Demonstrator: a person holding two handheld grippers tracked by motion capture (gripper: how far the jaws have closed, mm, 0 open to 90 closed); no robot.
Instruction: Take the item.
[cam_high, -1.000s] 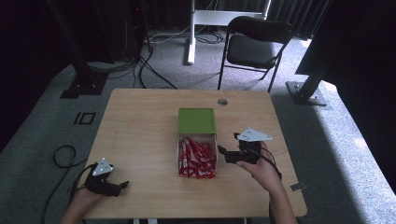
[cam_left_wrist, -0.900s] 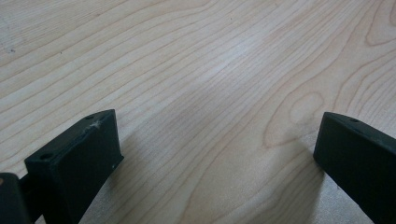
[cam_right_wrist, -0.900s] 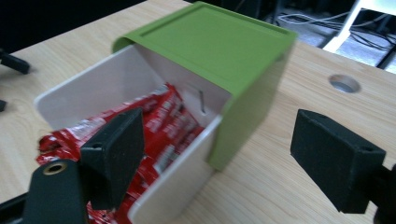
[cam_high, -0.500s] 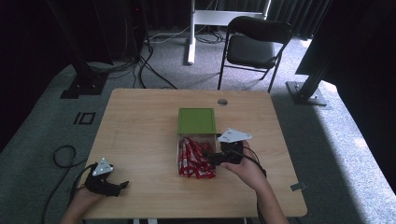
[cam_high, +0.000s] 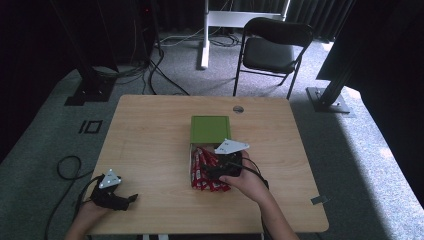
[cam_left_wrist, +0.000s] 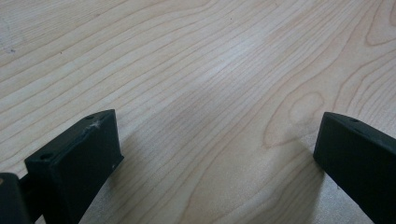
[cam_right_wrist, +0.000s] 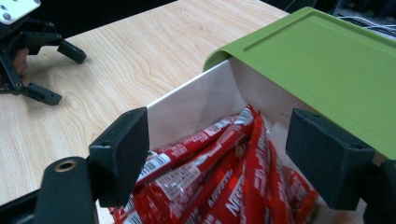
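Two grippers are at work on the pale wooden table (cam_high: 150, 135). The right gripper (cam_right_wrist: 217, 154) hovers with its jaws spread wide and empty over the white open box (cam_right_wrist: 196, 100), whose green plastic lid (cam_high: 210, 129) is slid back to cover the far half. Inside lie many red-wrapped snack sticks (cam_right_wrist: 243, 182), heaped lengthwise near the table's middle. The left gripper (cam_high: 116, 196) rests low by the near left corner, jaws parted, nothing between them. The step in hand is probably picking a stick. To do it well, lower the jaws across a single top stick, not along it, clear of the box wall and lid edge, and close gently so the wrapper is not crushed.
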